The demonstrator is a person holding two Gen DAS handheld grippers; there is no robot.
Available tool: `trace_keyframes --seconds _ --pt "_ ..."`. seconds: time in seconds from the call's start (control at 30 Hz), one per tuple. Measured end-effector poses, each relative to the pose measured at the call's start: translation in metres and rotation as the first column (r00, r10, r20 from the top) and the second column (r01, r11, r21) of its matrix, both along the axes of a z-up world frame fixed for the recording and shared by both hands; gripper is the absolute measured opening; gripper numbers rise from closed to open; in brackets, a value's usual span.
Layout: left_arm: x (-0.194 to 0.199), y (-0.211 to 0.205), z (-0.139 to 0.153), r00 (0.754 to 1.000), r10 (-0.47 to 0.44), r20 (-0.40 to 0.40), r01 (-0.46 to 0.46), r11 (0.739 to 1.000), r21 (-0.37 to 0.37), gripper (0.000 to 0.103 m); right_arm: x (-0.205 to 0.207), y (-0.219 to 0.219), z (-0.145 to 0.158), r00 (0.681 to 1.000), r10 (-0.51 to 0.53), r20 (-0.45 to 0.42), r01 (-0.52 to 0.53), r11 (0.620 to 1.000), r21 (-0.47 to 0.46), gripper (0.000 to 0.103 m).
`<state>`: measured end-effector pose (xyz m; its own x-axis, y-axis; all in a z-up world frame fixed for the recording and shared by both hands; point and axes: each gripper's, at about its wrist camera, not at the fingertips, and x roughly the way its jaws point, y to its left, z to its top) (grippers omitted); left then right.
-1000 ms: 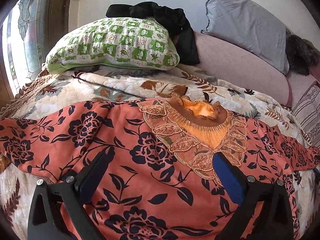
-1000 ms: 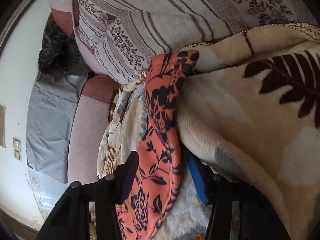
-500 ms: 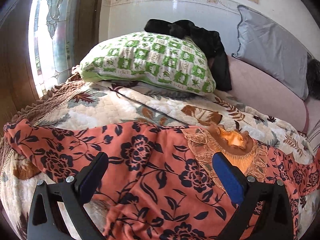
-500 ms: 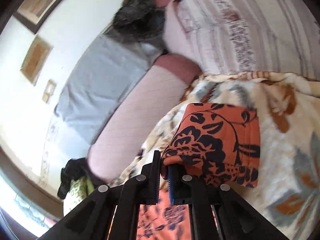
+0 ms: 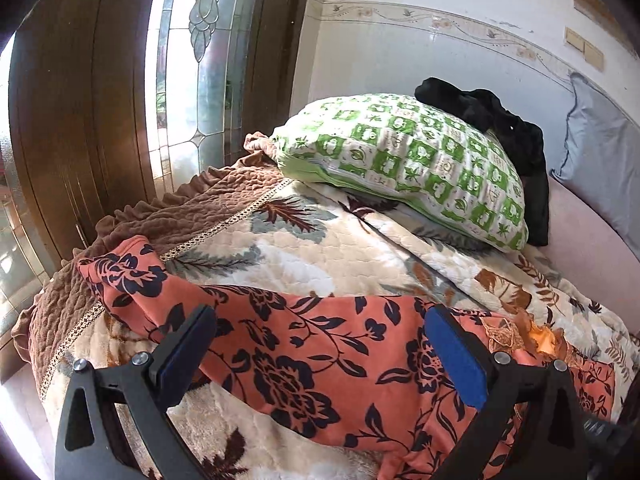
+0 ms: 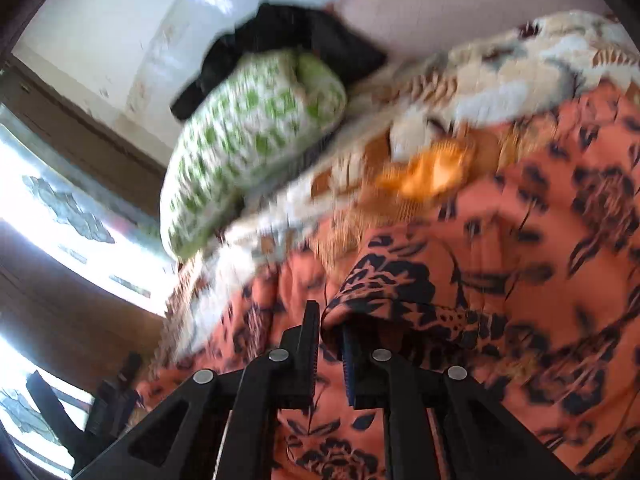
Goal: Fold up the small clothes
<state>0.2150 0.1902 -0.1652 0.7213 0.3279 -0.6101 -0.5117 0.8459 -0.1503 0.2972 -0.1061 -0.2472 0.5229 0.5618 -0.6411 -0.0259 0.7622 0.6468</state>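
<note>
Orange-red fabric: a small top with a black flower print (image 5: pixel 320 360) lies spread across a cream plush blanket with a brown and grey leaf pattern (image 5: pixel 304 248); its embroidered neckline (image 5: pixel 516 332) faces up toward the right side.
Left sleeve: the sleeve (image 5: pixel 120 276) reaches out flat to the blanket's brown ruffled border (image 5: pixel 168 216), unfolded.
Left gripper: the left gripper (image 5: pixel 320 352) hovers low over the garment's body, fingers spread wide, holding nothing.
Right gripper: the right gripper (image 6: pixel 330 344) has its fingers drawn narrow onto a gathered fold of the same top (image 6: pixel 376 292); this view is motion-blurred, so which part of the garment is pinched cannot be told for certain.
Progress: judged early. At most one side is being carried inward over the body; no finished crease is visible.
Remaining: by judgement, laying down the held fold, bringing in the left sleeve, then folding the length.
Risk: the plush blanket looks soft and uneven, so edges may not lie square.
Surface: a bed, quilted and heaped rather than flat.
Room, left to right: a dark wooden door frame with leaded glass panels (image 5: pixel 192 72), a green and white checked pillow (image 5: pixel 404 168), a black garment (image 5: pixel 508 132) bunched behind the pillow, a grey cushion (image 5: pixel 600 148) against the white tiled wall (image 5: pixel 400 52).
</note>
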Motion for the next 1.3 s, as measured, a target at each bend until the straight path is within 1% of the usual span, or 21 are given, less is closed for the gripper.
trace_keyframes --seconds 0.07,0.1,0.13,0.2,0.27,0.33,0.4,0.47,0.5,0.53,0.57,0.63,0.7,0.8,0.9,0.97,1.0,1.07,1.17,1.23,1.3 --pt "-0.001 0.007 0.001 1.000 0.011 0.005 -0.011 1.000 -0.016 0.103 -0.013 0.026 -0.029 0.996 0.058 -0.066 -0.058 0.998 0.001 0.050" --pt "-0.001 0.009 0.002 1.000 0.013 0.007 -0.013 0.999 -0.030 0.103 -0.017 0.031 -0.035 0.994 0.087 -0.062 -0.086 0.996 0.028 0.070" --pt "-0.001 0.010 0.002 1.000 0.012 0.010 -0.012 0.999 -0.045 0.103 -0.026 0.033 -0.034 0.995 0.101 -0.018 -0.100 0.994 0.040 0.078" --pt "0.000 0.008 0.002 1.000 0.001 0.012 0.000 0.998 -0.064 0.103 -0.037 0.034 -0.026 0.990 0.139 0.012 -0.139 0.990 0.014 0.085" --pt "0.004 0.003 0.000 1.000 -0.018 -0.001 0.018 0.998 -0.066 0.103 -0.046 0.029 -0.018 0.978 0.206 0.026 -0.207 0.978 0.024 0.085" --pt "0.008 -0.006 -0.002 0.999 -0.052 -0.009 0.052 0.996 -0.071 0.103 -0.054 0.016 -0.009 0.973 0.229 0.029 -0.229 0.973 -0.009 0.085" --pt "0.010 -0.019 -0.001 0.995 -0.099 -0.005 0.099 0.993 -0.066 0.103 -0.061 -0.006 -0.008 0.976 0.214 0.037 -0.215 0.977 0.015 0.085" --pt "0.011 -0.038 0.000 0.985 -0.173 0.008 0.174 0.983 -0.056 0.103 -0.067 -0.037 -0.004 0.989 0.143 0.040 -0.145 0.987 0.064 0.084" --pt "0.012 -0.048 0.001 0.976 -0.215 0.010 0.216 0.975 -0.046 0.103 -0.070 -0.054 -0.004 0.994 0.096 0.048 -0.100 0.992 0.083 0.077" --pt "0.013 -0.058 0.001 0.967 -0.254 0.009 0.255 0.966 -0.034 0.103 -0.070 -0.070 -0.003 0.997 0.049 0.058 -0.054 0.994 0.094 0.060" --pt "0.014 -0.069 0.001 0.955 -0.295 0.009 0.295 0.955 -0.026 0.103 -0.069 -0.085 -0.001 0.998 0.008 0.058 -0.013 0.995 0.097 0.052" --pt "0.017 -0.089 -0.002 0.928 -0.374 0.001 0.374 0.927 -0.029 0.103 -0.064 -0.114 -0.004 0.996 -0.077 0.039 0.073 0.993 0.097 0.044" --pt "0.019 -0.107 -0.007 0.909 -0.417 -0.026 0.417 0.909 -0.017 0.103 -0.058 -0.134 -0.009 0.994 -0.107 0.029 0.103 0.989 0.108 0.040" --pt "0.021 -0.133 -0.020 0.872 -0.481 -0.092 0.484 0.875 0.008 0.103 -0.051 -0.150 -0.018 0.984 -0.175 0.022 0.175 0.984 0.020 0.040" --pt "0.017 -0.155 -0.030 0.820 -0.565 -0.095 0.564 0.825 -0.044 0.103 -0.042 -0.172 -0.036 0.967 -0.253 -0.006 0.253 0.964 0.082 0.040" --pt "0.014 -0.170 -0.036 0.768 -0.634 -0.094 0.624 0.773 -0.116 0.103 -0.032 -0.180 -0.051 0.966 -0.251 -0.064 0.257 0.960 0.116 0.040" --pt "0.015 -0.175 -0.040 0.745 -0.660 -0.093 0.643 0.748 -0.162 0.103 -0.028 -0.181 -0.058 0.967 -0.241 -0.085 0.249 0.963 0.107 0.035" --pt "0.018 -0.184 -0.050 0.722 -0.685 -0.098 0.658 0.723 -0.209 0.103 -0.026 -0.181 -0.064 0.970 -0.234 -0.070 0.241 0.964 0.113 0.034" --pt "0.027 -0.190 -0.062 0.725 -0.676 -0.131 0.646 0.734 -0.210 0.103 -0.028 -0.184 -0.064 0.967 -0.241 -0.085 0.250 0.959 0.133 0.034" --pt "0.037 -0.185 -0.068 0.736 -0.667 -0.117 0.622 0.734 -0.275 0.103 -0.027 -0.186 -0.066 0.970 -0.229 -0.084 0.240 0.960 0.145 0.034" --pt "0.046 -0.175 -0.074 0.761 -0.643 -0.087 0.580 0.734 -0.352 0.103 -0.029 -0.188 -0.069 0.971 -0.225 -0.083 0.237 0.957 0.171 0.034"
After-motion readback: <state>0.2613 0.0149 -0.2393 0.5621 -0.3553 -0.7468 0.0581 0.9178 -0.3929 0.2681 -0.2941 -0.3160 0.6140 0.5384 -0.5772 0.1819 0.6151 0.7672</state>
